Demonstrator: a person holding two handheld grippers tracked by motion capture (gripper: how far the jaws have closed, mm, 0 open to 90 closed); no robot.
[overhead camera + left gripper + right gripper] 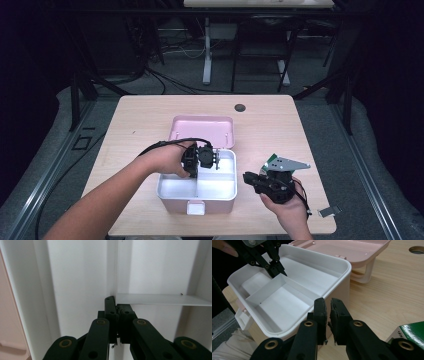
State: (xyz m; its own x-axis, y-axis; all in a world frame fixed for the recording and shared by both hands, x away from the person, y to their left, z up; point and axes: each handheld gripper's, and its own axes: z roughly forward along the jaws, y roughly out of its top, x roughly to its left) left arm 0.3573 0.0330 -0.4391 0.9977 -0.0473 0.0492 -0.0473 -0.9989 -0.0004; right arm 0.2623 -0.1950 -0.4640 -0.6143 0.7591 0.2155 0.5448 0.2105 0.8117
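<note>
A pink storage box (169,199) stands open near the table's front, its lid (202,131) laid back behind it. Inside sits a white tray (342,272) split by thin dividers (265,290). My left gripper (216,159) reaches down into the tray, and its jaws are shut on the upright divider wall (116,270) where the cross divider (160,299) meets it. The right gripper view also catches the left gripper (277,271) at that corner. My right gripper (247,178) hovers just right of the box, level with its rim. Its jaws (328,308) are shut with nothing between them.
A green-and-white carton (271,159) lies on the table beside the right hand, also seen in the right gripper view as a green corner (412,332). A small grey card (327,211) lies at the front right edge. A cable hole (240,107) marks the far side.
</note>
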